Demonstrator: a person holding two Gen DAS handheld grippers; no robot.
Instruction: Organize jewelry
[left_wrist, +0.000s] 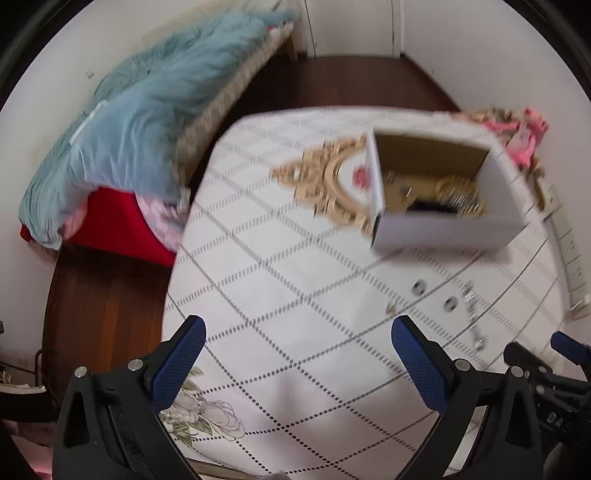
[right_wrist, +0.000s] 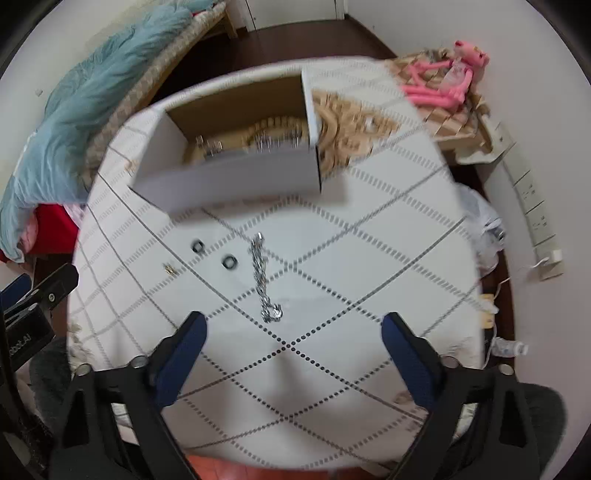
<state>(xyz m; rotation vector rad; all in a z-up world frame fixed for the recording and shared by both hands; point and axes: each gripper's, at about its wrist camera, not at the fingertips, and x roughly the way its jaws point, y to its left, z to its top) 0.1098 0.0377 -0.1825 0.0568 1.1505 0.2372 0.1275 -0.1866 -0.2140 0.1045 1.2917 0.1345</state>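
Note:
A silver chain (right_wrist: 264, 278) lies stretched out on the white quilted tablecloth (right_wrist: 369, 258), with two dark rings (right_wrist: 197, 245) (right_wrist: 229, 262) and a small gold piece (right_wrist: 170, 268) to its left. Behind them stands an open white cardboard box (right_wrist: 229, 177) holding jewelry. My right gripper (right_wrist: 293, 325) hangs open above the cloth, the chain's near end just beyond its fingertips. In the left wrist view the box (left_wrist: 443, 225) sits at the far right, the rings (left_wrist: 419, 286) and chain (left_wrist: 472, 314) in front of it. My left gripper (left_wrist: 299, 326) is open over bare cloth.
A bed with a blue blanket (left_wrist: 129, 129) and red cover (left_wrist: 122, 225) stands left of the table. A pink plush toy (right_wrist: 443, 81) lies at the far right corner. A power strip (right_wrist: 532, 206) runs along the right wall. Dark wooden floor (left_wrist: 332, 81) surrounds the table.

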